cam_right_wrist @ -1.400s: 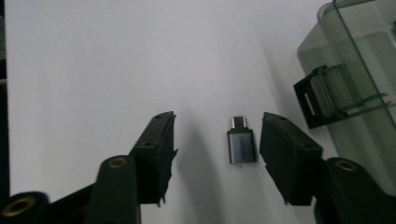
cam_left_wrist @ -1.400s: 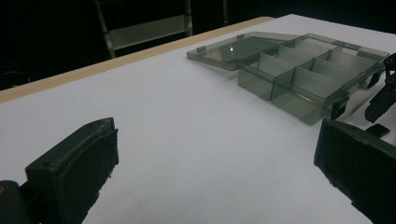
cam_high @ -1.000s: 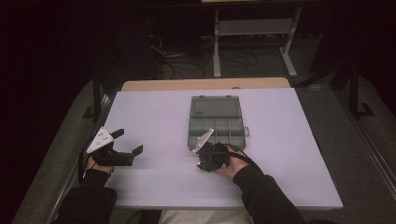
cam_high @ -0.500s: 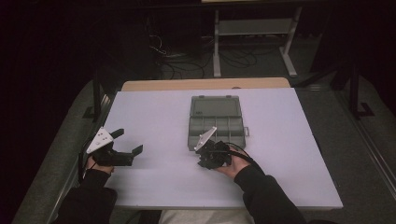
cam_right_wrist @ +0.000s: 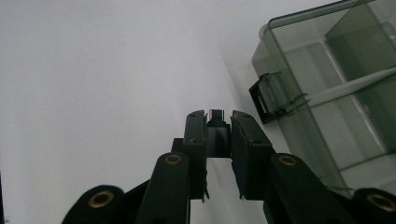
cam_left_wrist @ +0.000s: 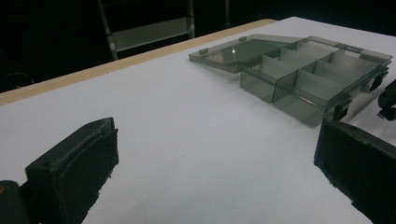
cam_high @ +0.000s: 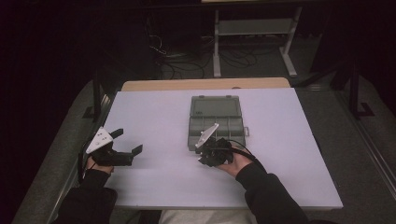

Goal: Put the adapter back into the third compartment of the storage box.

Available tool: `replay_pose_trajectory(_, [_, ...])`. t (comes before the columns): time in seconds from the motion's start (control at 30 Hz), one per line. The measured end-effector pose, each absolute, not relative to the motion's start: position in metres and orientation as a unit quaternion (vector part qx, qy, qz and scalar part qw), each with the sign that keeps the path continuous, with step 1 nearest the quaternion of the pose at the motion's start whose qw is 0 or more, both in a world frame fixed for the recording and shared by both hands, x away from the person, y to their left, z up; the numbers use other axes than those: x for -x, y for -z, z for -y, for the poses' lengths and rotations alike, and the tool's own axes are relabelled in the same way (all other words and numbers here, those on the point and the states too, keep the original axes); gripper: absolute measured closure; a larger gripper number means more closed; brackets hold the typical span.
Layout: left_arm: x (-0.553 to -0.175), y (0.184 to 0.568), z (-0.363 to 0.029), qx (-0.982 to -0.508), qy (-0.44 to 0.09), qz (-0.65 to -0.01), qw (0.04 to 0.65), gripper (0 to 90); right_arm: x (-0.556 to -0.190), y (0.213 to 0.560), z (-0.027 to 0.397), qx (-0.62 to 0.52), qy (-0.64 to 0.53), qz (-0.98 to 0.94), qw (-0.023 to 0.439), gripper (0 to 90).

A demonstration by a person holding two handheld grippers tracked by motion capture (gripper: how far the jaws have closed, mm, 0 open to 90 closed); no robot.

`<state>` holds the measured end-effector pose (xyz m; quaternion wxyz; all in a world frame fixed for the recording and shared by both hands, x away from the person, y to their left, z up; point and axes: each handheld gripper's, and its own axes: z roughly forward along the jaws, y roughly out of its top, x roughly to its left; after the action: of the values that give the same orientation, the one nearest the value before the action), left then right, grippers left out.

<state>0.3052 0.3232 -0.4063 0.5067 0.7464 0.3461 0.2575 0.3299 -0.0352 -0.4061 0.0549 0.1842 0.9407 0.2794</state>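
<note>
Right gripper (cam_right_wrist: 218, 122) clenched on small black, possibly metal-tipped, plug (cam_right_wrist: 217, 133); left gripper (cam_left_wrist: 219, 172) released.

- One clear grey box (cam_high: 215, 119) with its lid open flat; compartments too dim to count from above
- Two latches (cam_left_wrist: 341, 106) on the box's front, seen from the left gripper
- Two grippers: left gripper (cam_high: 127, 146), right gripper (cam_high: 205, 156)
- One small black plug (cam_right_wrist: 217, 131) between the right gripper's jaws
- One white table (cam_high: 154, 116)
</note>
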Motion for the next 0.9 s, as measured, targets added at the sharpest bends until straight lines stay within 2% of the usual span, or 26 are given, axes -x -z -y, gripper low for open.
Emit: replay_pose_trajectory(0.9, [-0.305,0.406,-0.323,-0.746,-0.257,-0.347,0.507,0.0,-0.346,0.374,0.059,-0.204,-0.306,-0.927,0.076,75.3])
